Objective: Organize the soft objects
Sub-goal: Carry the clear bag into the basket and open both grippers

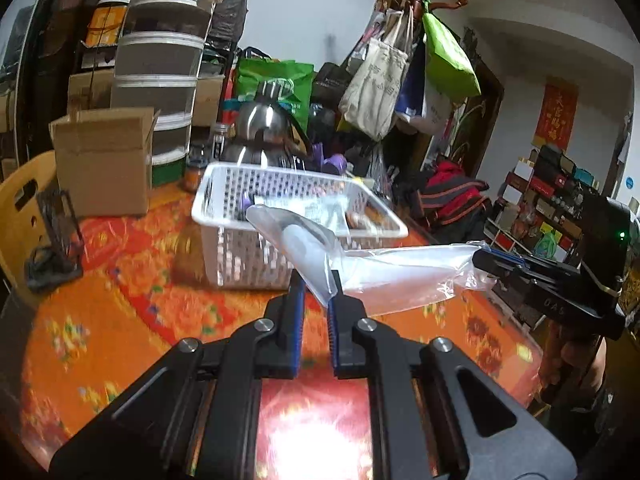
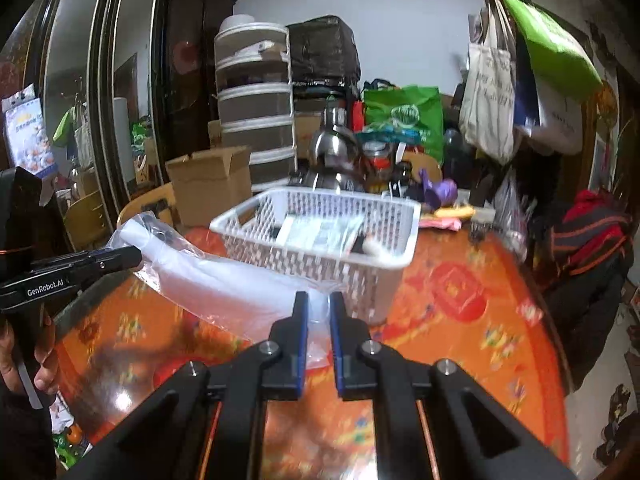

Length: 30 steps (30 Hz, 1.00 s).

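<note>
A clear plastic bag (image 1: 384,276) with a white soft object inside hangs stretched between both grippers above the orange table, just in front of a white slotted basket (image 1: 224,240). My left gripper (image 1: 317,292) is shut on one end of the bag. My right gripper (image 2: 319,312) is shut on the other end of the bag (image 2: 224,284). The right gripper also shows in the left wrist view (image 1: 486,259), and the left gripper shows in the right wrist view (image 2: 134,258). The basket (image 2: 384,284) holds packets and small items.
A cardboard box (image 1: 102,160), a steel kettle (image 1: 262,128), jars and a stacked container tower (image 1: 160,72) stand behind the basket. A coat rack with hanging bags (image 1: 400,76) is at the back right. A wooden chair (image 1: 24,208) sits at the table's left edge.
</note>
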Motion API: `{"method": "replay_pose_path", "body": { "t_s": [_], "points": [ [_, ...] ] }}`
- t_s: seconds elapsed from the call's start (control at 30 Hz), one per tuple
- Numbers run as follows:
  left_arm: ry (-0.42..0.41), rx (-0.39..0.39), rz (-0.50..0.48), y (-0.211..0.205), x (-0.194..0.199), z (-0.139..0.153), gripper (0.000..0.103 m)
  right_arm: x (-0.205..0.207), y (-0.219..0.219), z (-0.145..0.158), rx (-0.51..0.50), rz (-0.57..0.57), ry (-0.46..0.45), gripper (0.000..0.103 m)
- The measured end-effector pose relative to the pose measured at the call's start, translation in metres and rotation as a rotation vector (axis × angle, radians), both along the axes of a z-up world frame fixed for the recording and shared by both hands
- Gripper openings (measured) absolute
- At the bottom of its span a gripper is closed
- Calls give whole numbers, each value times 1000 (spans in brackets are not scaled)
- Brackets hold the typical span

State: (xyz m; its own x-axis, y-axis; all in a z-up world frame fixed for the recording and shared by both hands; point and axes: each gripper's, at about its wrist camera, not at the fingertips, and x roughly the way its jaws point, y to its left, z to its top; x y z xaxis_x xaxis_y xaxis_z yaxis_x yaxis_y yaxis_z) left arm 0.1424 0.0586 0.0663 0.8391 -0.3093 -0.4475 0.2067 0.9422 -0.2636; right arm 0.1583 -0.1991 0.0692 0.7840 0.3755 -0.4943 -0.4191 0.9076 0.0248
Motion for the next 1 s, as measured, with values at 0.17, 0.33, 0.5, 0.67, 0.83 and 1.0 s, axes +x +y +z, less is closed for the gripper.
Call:
{"method": "replay_pose_path", "body": {
  "t_s": [0.17, 0.33, 0.5, 0.67, 0.83, 1.0],
  "points": [
    [1, 1, 18, 3, 46, 35, 8, 35, 6, 34, -28, -28, -32, 9],
    [31, -4, 37, 7, 108, 61, 8, 88, 11, 57, -47, -60, -25, 9],
    [68, 61, 73, -3, 172, 74, 8, 145, 15, 64, -59, -102, -1, 9],
    [114, 100, 94, -10, 218, 62, 8, 195, 24, 49, -121, -134, 21, 9],
    [164, 122, 118, -12, 253, 37, 8, 231, 25, 22, -101, -150, 71, 9],
    [222, 140, 145, -7, 279, 5, 8, 246, 30, 2, -114, -142, 104, 9]
  ]
}}
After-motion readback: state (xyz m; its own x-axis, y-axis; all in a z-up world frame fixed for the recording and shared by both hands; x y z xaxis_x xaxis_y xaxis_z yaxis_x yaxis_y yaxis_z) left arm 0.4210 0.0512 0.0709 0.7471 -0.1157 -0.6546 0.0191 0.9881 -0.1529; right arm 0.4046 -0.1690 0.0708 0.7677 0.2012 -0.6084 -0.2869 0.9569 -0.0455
